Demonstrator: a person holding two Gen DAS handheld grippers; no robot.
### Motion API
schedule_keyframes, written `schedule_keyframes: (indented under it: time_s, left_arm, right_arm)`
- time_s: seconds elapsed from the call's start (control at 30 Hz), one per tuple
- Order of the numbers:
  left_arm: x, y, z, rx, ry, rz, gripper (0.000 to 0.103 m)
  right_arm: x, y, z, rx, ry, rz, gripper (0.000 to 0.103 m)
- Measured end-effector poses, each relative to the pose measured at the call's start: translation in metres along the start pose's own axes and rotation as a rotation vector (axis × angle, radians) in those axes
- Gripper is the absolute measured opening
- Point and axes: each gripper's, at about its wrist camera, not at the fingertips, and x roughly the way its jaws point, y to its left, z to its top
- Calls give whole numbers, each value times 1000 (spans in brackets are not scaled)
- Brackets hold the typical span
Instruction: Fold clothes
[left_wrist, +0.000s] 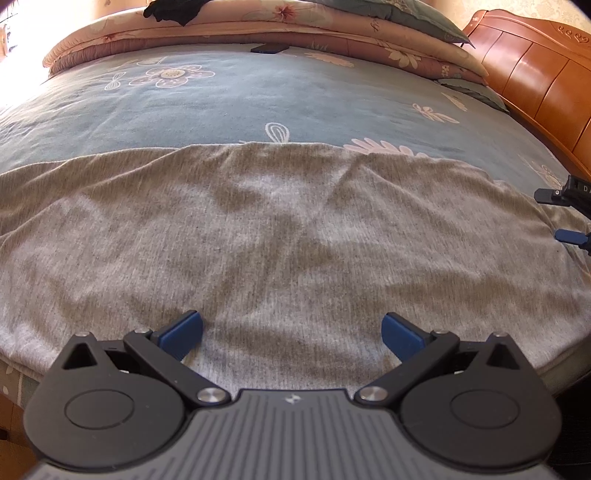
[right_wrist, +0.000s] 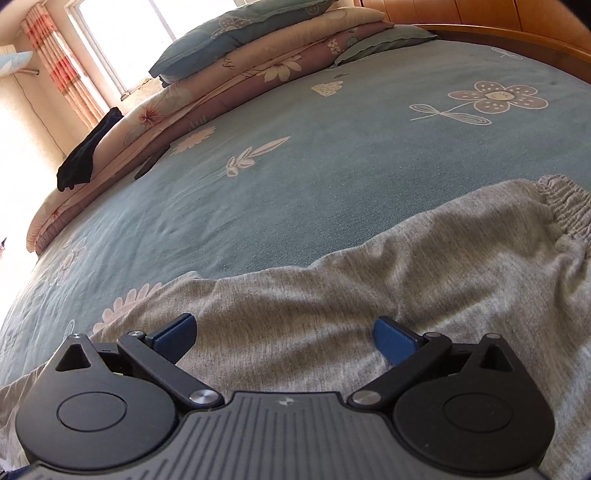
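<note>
The left gripper (left_wrist: 291, 334) hovers spread over grey trousers (left_wrist: 280, 236) lying flat on the floral bedsheet (left_wrist: 240, 99). The right gripper (right_wrist: 284, 339), spread too, has their elastic waistband (right_wrist: 565, 203) at two o'clock.

The garment (left_wrist: 288, 236) lies spread along the near edge of the bed (left_wrist: 229, 103). Behind it, across open sheet, folded quilts (left_wrist: 236, 33) are stacked along the bed's far edge, pillows (right_wrist: 236, 33) on top, beside the headboard (left_wrist: 535, 70).
</note>
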Motion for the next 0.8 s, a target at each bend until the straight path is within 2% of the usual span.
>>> schedule_keyframes:
  time_s: [0.07,0.17,0.2,0.23,0.33,0.53,0.8]
  left_arm:
    - [0,1,2,-26,5,-1,102]
    - [1,1,5,-42,22,6,102]
    - [2,0,6,-38,30,12,102]
    - [3,-2,7,-31,36,19,102]
    - [5,-6,7,-10,50,36,102]
    - [6,-9,7,13,61,56,102]
    - [6,-7,9,9,69,48,102]
  right_arm:
    - [-17,16,-6,-90,-88,-103,103]
    - [-47,45,-27,-213,-321,-318,103]
    - [-54,51,-34,-228,-359,-342,103]
    - [-60,54,-40,-230,-356,-331,103]
    - [-60,57,-56,-239,-191,-214,103]
    - [-35,57,-77,-201,83,-148,103]
    - [-39,64,-100,-247,-16,-191,103]
